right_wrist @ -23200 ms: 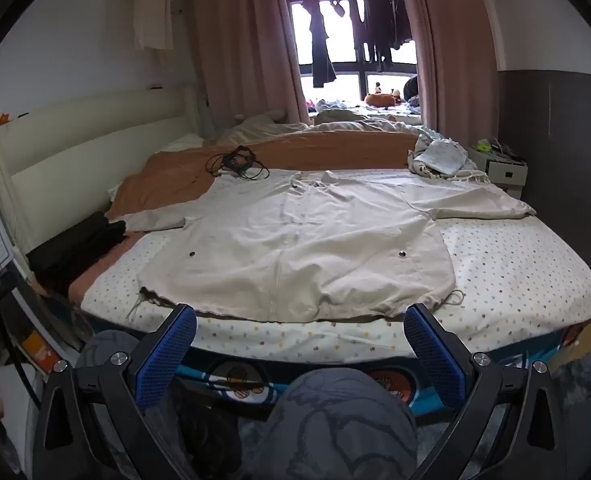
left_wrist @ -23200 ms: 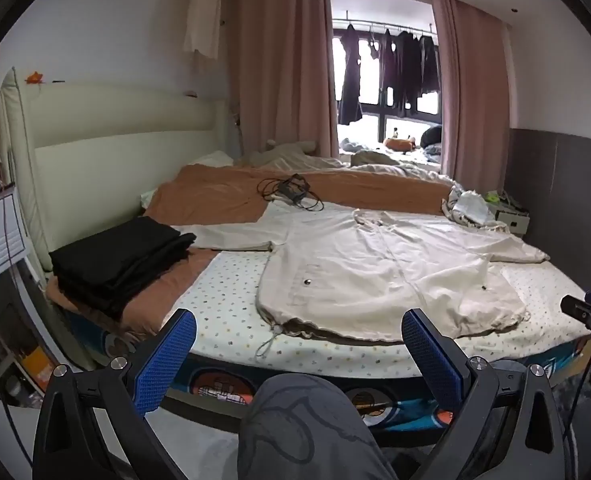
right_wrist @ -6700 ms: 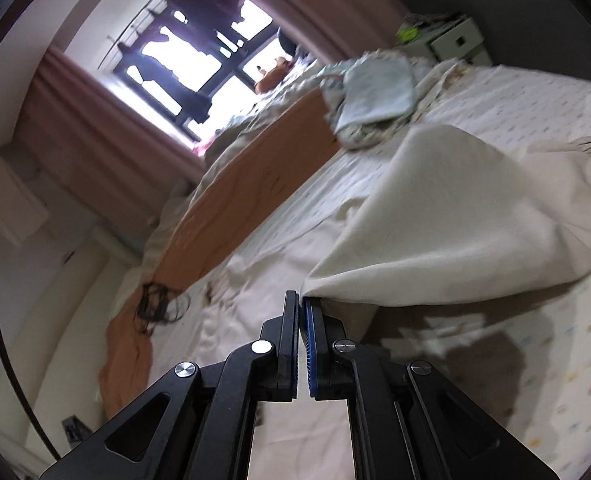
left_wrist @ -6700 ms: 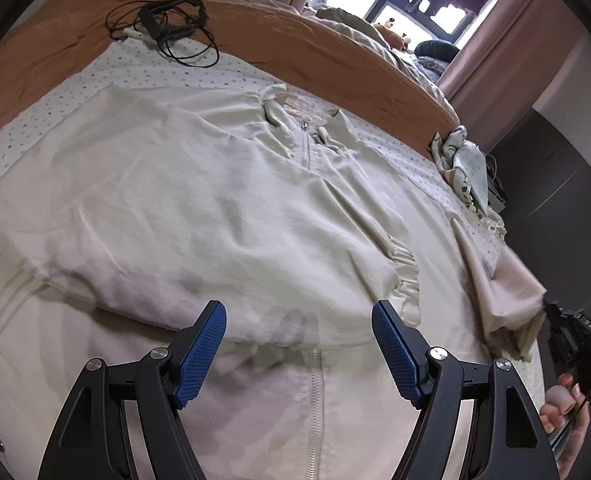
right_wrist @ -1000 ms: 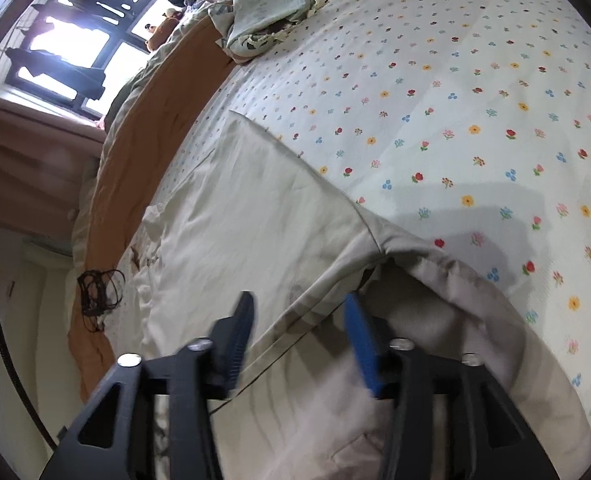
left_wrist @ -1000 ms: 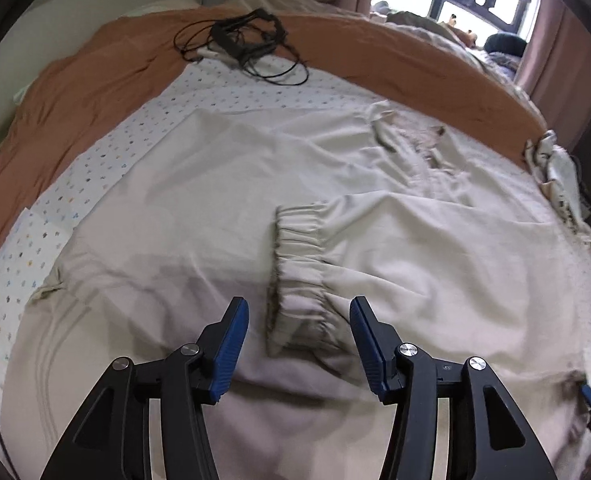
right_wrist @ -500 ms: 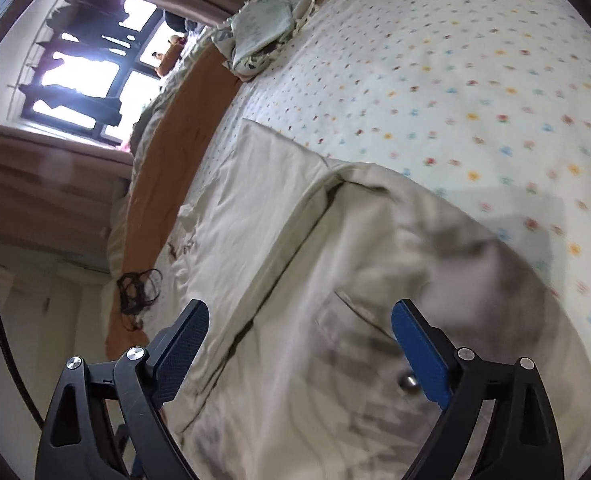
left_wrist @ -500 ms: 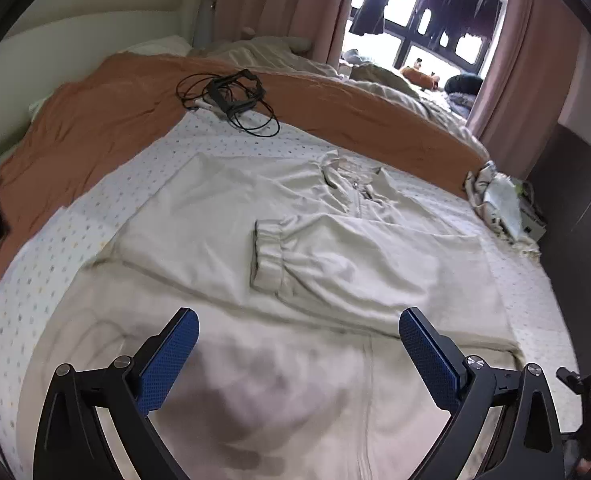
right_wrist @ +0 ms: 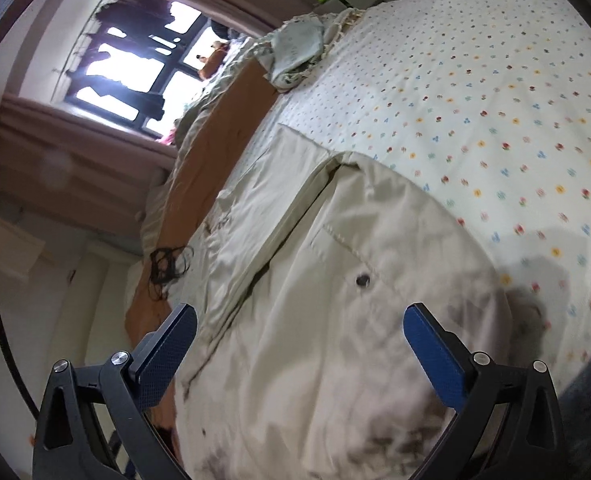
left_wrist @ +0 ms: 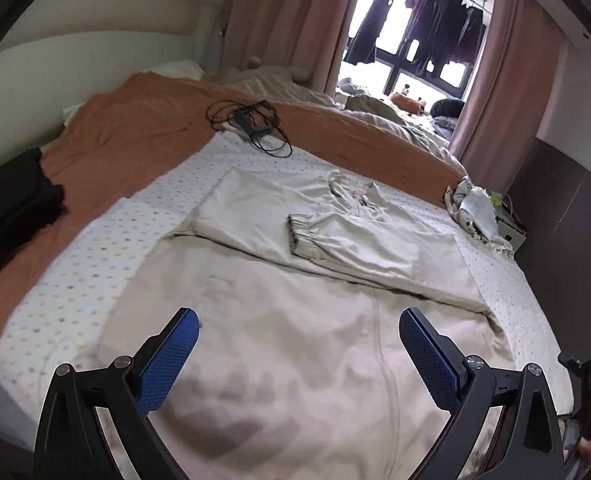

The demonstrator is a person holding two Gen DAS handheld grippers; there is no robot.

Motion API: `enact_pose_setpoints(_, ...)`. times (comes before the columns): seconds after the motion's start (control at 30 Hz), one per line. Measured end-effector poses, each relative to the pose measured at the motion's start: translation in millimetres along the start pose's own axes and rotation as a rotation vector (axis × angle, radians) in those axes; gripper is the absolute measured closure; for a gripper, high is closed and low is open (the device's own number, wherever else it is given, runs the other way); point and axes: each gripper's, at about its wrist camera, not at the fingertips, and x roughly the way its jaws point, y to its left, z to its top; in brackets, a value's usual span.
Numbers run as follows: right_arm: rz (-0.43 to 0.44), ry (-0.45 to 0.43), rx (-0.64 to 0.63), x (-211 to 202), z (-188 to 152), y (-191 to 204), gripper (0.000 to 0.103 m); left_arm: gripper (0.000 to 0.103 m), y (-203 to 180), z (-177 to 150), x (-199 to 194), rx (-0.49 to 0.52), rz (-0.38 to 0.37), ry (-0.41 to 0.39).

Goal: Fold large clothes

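- The beige jacket (left_wrist: 303,320) lies flat on the bed (left_wrist: 87,280), front up, collar toward the far side and hem toward the near edge.
- Both sleeves are folded across the chest; the elastic cuff (left_wrist: 301,236) of the upper sleeve rests near the jacket's middle.
- The left hand-held gripper (left_wrist: 295,354) hangs above the near, lower part of the jacket, jaws spread wide with nothing between the blue pads (left_wrist: 167,364).
- The right hand-held gripper (right_wrist: 299,354) is over the jacket's right near part, close to a pocket snap (right_wrist: 362,279); its jaws have just been opening, stand wide and hold nothing.
- The flowered sheet (right_wrist: 495,100) lies bare to the right of the jacket.
- A tangle of black cable (left_wrist: 251,124) sits on the orange blanket (left_wrist: 135,136) at the far left.
- Compared with one second ago, both hand-held grippers have gone from half-closed to wide, and the left view has drawn back from close over the cuff to take in the whole jacket.
- Compared with the earliest view, the sleeves, then spread out sideways, are now folded in.
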Motion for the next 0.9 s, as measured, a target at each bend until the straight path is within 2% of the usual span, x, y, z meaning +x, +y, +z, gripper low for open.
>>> enact_pose_setpoints(0.2,-0.030,-0.016,-0.098,-33.8,-29.3,8.7,0.000,0.002,30.4,-17.8,-47.6,-0.027,-0.003,-0.017)
enact_pose_setpoints(0.5,-0.079,-0.086,-0.130,-87.3,-54.6,-4.1,0.000,0.003,72.1,-47.4,-109.7,-0.063,0.011,-0.047)
enact_pose_setpoints(0.77,-0.106,-0.126,-0.170,-128.4,-60.2,-14.1,0.000,0.003,105.0,-69.6,-151.7,-0.105,0.019,-0.063)
enact_pose_setpoints(0.9,-0.127,-0.165,-0.207,-145.3,-57.5,-17.9,0.000,0.003,125.4,-68.6,-167.8,-0.106,0.056,-0.076)
